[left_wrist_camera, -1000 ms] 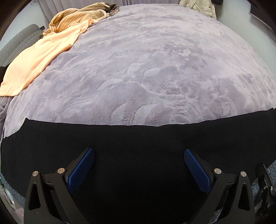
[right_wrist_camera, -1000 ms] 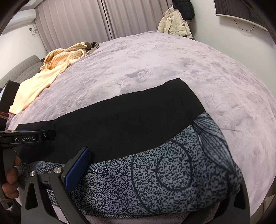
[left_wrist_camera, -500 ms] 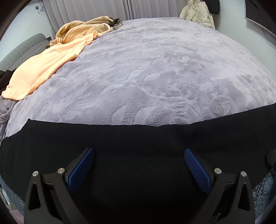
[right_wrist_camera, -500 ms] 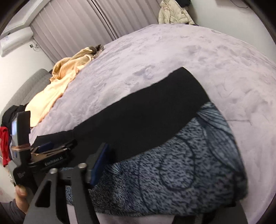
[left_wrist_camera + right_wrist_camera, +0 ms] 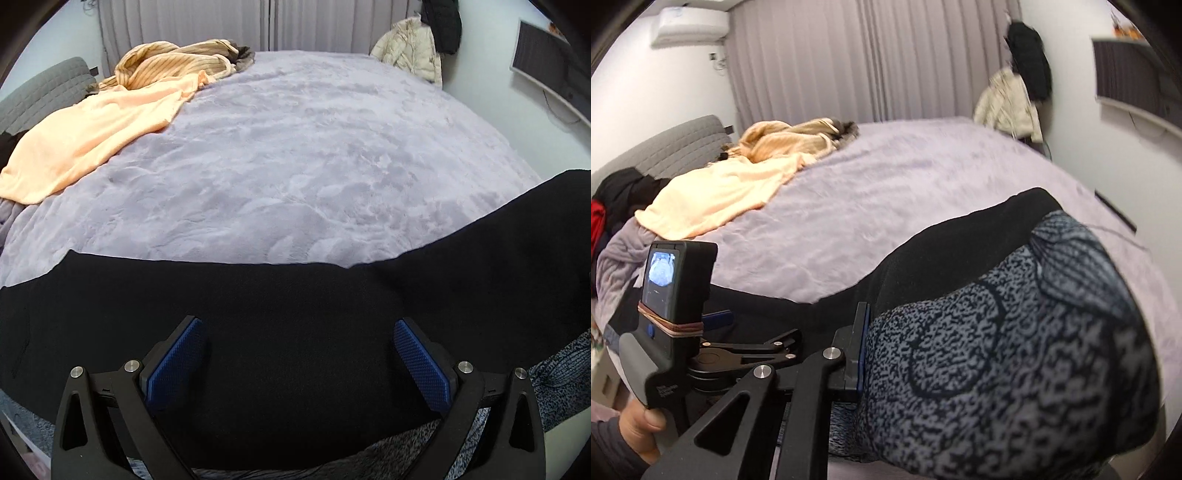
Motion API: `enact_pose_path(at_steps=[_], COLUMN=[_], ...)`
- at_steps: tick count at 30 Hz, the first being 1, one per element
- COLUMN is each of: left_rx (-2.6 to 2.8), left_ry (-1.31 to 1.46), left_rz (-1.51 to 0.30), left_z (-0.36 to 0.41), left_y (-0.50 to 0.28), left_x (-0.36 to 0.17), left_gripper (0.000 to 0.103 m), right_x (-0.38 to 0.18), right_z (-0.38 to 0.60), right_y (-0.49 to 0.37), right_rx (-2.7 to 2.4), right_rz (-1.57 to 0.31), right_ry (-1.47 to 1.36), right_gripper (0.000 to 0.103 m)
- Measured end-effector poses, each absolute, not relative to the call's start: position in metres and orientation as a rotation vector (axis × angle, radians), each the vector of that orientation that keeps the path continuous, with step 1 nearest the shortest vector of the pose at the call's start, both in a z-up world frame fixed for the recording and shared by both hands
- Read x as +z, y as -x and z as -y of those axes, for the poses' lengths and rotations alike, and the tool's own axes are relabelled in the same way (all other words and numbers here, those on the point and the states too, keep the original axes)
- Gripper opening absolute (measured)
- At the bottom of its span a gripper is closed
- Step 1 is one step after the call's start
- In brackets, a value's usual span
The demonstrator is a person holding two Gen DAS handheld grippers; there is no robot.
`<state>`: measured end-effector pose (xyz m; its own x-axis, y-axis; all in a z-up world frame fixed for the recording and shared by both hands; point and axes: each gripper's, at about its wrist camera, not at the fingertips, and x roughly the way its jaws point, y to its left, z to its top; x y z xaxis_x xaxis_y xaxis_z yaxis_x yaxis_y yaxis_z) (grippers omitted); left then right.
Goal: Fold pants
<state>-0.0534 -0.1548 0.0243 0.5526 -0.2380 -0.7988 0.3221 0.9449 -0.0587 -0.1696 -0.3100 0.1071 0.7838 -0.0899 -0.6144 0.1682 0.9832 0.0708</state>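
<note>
The pants (image 5: 1015,332) (black, with a speckled grey print) are spread along the near edge of the bed (image 5: 295,155). Their printed end is pinched in the right gripper (image 5: 866,350), whose jaws have just been closing on it. The left gripper (image 5: 297,354) is held wide open above the black fabric.

Right gripper (image 5: 866,354) clamped on speckled grey pants (image 5: 1015,350), jaws just closed, lower right of frame. Left gripper (image 5: 718,319) lower left, over black fabric (image 5: 960,236). Peach garment (image 5: 716,199) upper left.

The right gripper (image 5: 871,354) has just been closing its jaws on the patterned pants (image 5: 1015,350), whose right end now hangs raised off the bed (image 5: 886,206), unlike before.
</note>
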Motion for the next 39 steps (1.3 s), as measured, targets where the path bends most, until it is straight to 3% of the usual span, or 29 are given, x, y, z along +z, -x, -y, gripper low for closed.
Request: enact_pose_path(at_steps=[8,19,22,24,26,27,34,39], left_rx=[-0.331,-0.067,-0.027,-0.04,-0.075,-0.106,-0.287,-0.406], left_ry=[0.128,0.285,0.342,0.349,0.327,0.308,0.184,0.103], left_rz=[-0.974,-0.956,-0.974,-0.976,-0.973,-0.969,-0.922,-0.949], left_z=[0.038,-0.121,-0.148,-0.148,-0.138,-0.128,-0.067,-0.009], left_y=[0.031,0.025,0.024,0.026,0.027,0.028,0.049,0.066], left_x=[0.039,0.033,0.028,0.027,0.03,0.034,0.069,0.076], left_gripper=[0.103,0.103,0.103,0.103,0.103,0.103,0.103,0.103], right_x=[0.133,0.047,0.018,0.016,0.022,0.03,0.093,0.08], right_z=[0.203,0.042,0.02,0.007,0.0,-0.001,0.064,0.11], right_y=[0.157,0.104,0.099,0.107,0.117,0.123,0.158,0.198], right_rx=[-0.027,0.093,0.112,0.097,0.122,0.135,0.278,-0.003], right_rz=[-0.574,-0.708,-0.801,-0.761,-0.73,-0.71,-0.778,-0.726], right_ry=[0.086,0.46,0.564,0.647,0.687,0.692,0.39,0.526], right_gripper=[0.014,0.015,0.032,0.042,0.073,0.079,0.085,0.091])
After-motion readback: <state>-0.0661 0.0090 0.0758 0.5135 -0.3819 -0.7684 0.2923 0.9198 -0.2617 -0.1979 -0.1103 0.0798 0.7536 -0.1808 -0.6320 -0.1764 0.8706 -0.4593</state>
